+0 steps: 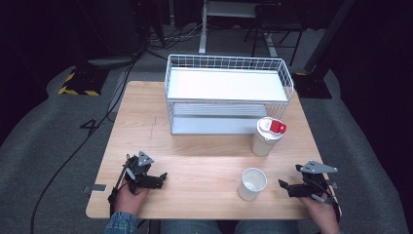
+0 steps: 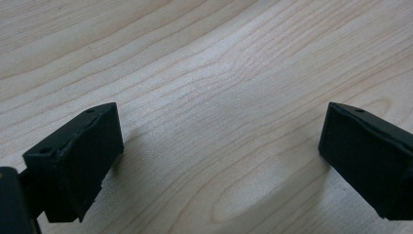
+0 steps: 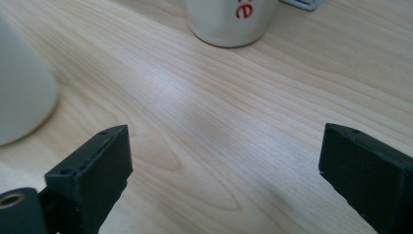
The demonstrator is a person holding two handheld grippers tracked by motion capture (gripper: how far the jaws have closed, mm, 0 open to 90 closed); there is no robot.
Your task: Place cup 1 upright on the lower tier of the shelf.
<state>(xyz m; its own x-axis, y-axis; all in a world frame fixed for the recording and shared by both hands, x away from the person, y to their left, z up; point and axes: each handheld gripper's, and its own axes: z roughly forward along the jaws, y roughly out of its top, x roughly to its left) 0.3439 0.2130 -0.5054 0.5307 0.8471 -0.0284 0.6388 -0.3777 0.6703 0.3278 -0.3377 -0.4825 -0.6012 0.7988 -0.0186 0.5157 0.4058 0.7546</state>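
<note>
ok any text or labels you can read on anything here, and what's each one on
"e" is the one legible red letter, the end of a word cut off by the frame top, on the lidded white container.
Lid of the same container, with its red flap: no readable print in the high view.
Open paper cup: no print seen.
Wire shelf rack: no label seen.

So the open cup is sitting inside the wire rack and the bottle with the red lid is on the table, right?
Not quite. The cup stands on the table, in front of the rack, not inside it; the high view shows that. The bottle with the red lid is on the table.
</note>
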